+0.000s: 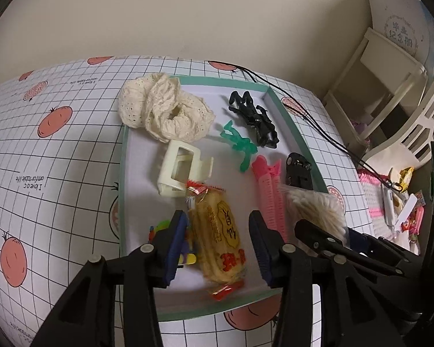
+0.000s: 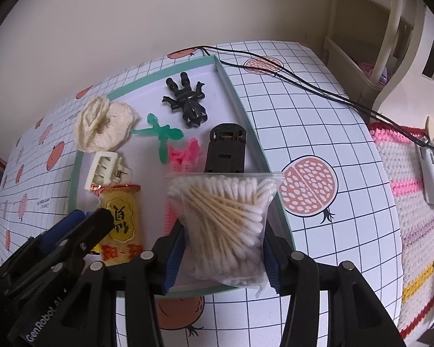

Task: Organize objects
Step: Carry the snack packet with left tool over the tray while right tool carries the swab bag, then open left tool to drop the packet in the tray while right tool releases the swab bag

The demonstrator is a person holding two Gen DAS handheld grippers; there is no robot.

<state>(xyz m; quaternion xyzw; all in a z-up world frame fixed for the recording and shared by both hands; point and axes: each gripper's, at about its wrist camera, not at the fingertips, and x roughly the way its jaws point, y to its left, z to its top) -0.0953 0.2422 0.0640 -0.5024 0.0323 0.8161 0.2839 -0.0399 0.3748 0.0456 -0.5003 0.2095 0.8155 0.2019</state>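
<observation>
My right gripper point(image 2: 222, 248) has its pads pressed on both sides of the bag of cotton swabs point(image 2: 225, 217), held over the near right corner of the teal-rimmed tray point(image 2: 240, 92). My left gripper point(image 1: 217, 245) stands wide apart, straddling the snack packet point(image 1: 220, 237) without touching it — that one lies in the tray. Scrunchie point(image 1: 165, 110), cream hair claw point(image 1: 182, 170), pink clips point(image 1: 269, 190), green figure point(image 1: 240, 144) and black figure point(image 1: 254, 118) are already in. I judge the sorting nearly finished — only the swabs need releasing.
</observation>
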